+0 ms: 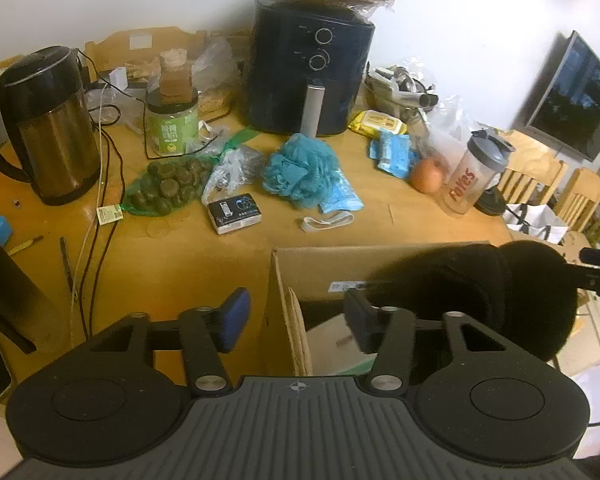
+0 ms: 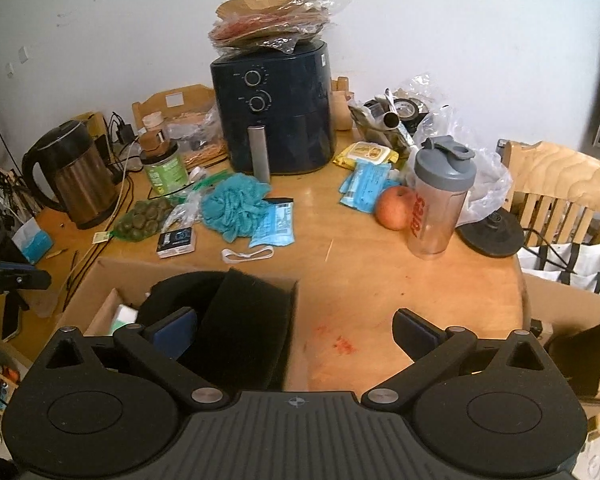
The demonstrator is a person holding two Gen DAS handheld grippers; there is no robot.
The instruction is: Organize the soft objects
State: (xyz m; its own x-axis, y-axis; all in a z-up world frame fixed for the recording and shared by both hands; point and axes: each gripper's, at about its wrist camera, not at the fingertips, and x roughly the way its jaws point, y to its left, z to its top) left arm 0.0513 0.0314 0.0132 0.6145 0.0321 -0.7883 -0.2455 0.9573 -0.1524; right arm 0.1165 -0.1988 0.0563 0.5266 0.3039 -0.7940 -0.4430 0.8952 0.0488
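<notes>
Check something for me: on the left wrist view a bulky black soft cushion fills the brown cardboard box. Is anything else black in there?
Observer: Yes. The right wrist view shows a flat black foam slab leaning in the cardboard box, right of the cushion.
Operator: I only see the right gripper's edge. Its state?
Observer: The right gripper is open with nothing gripped, straddling the box's right wall.
Operator: Is the table clean beside the box?
Observer: No, a red smear marks the wooden table there.
</notes>
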